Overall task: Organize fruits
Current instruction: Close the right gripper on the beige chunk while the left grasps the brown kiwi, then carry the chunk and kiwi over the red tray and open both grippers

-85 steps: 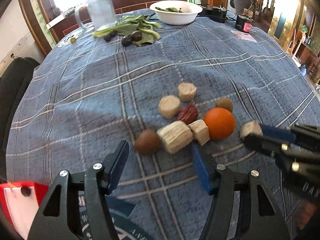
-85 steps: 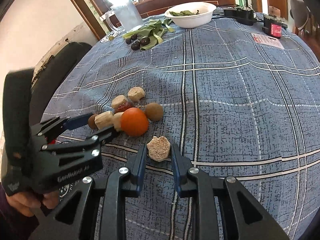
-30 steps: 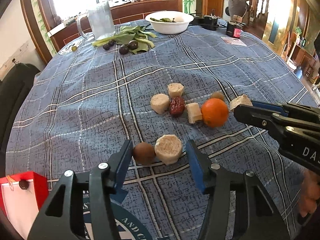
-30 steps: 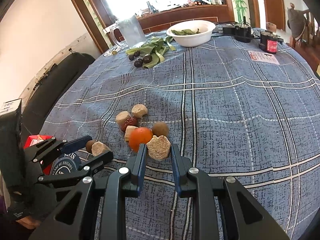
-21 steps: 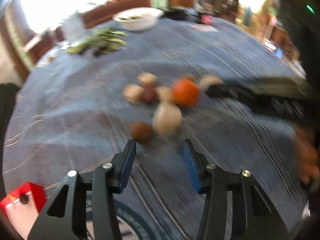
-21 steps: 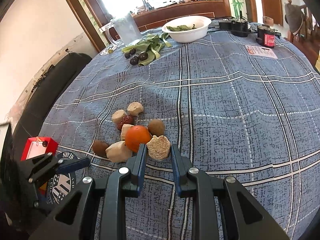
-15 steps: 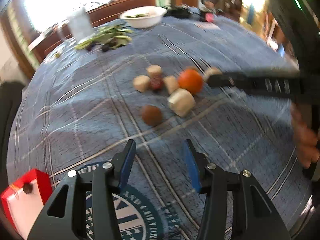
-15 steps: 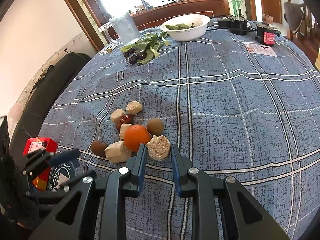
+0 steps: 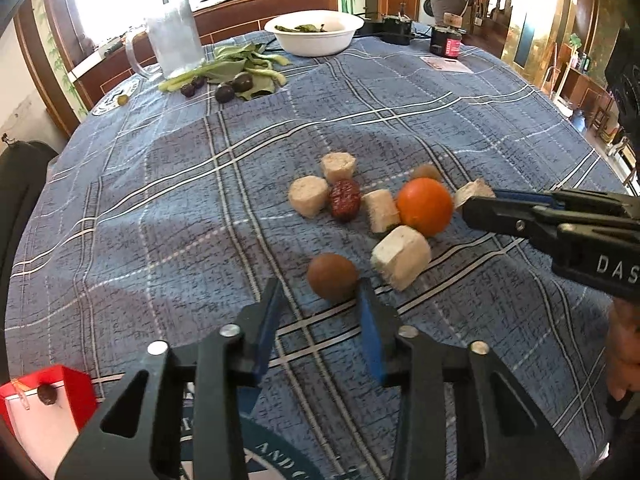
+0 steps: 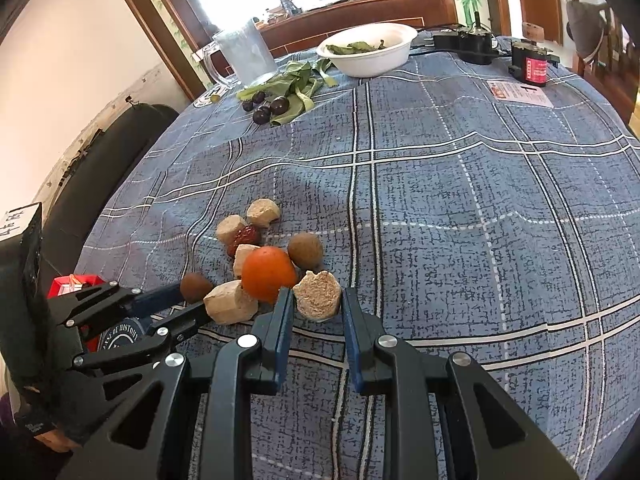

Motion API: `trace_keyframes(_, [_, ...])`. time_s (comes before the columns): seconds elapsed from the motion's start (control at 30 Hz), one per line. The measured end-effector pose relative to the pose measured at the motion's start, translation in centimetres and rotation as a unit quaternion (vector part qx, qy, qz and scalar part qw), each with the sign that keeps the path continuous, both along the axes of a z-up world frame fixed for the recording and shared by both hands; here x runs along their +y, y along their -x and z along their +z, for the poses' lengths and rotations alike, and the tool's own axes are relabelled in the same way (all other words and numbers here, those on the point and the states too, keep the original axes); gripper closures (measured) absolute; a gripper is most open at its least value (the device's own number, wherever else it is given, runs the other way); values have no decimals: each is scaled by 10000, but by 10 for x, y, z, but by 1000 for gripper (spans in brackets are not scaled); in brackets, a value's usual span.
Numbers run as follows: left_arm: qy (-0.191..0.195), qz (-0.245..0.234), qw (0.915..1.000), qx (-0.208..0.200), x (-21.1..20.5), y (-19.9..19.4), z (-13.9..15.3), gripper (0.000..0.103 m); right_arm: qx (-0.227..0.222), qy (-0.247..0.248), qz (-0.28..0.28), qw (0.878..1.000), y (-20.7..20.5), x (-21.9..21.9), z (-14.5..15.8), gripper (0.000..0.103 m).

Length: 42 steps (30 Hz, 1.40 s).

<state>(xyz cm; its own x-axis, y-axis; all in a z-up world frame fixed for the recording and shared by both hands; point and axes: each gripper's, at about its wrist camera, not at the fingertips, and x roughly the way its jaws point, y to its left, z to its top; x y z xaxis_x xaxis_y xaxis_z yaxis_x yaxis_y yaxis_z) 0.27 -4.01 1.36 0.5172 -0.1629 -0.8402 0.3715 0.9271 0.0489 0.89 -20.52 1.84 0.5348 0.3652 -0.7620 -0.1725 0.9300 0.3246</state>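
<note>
The left gripper [image 9: 320, 312], jaws just narrowing and empty, has the brown fruit [image 9: 333, 277] just ahead at twelve o'clock. The right gripper [image 10: 316, 312] stays clamped on a pale chunk [image 10: 319, 295].

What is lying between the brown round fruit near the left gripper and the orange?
In the left wrist view, a pale cut cylinder chunk lies between the brown round fruit and the orange; it touches the orange's near side, with a small gap to the brown fruit.

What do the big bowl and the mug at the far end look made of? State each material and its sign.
White bowl: looks like ceramic or plastic; opaque, smooth, even white wall, so I can't say which. Mug: clear glass or plastic; see-through handle, frosted-looking body.
</note>
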Motion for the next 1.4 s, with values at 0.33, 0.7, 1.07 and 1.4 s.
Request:
trace_keyframes(0.33, [305,-47,9995,13,-2,0,0,78,-144,208,39,9997,2,5,-1,80])
trace_keyframes(0.7, [688,610,9939,-614,43,58,50,78,-764,632,-46,9951,17,19,9,80])
trace_keyframes(1.07, [537,2133,9697,-1061,176,152,69,77,-1315,513,1310,9813,80,142,47,80])
trace_keyframes(1.4, [364,2923,9501,-1023,253,170,46,77,-1285,410,2871,9484,156,253,44,80])
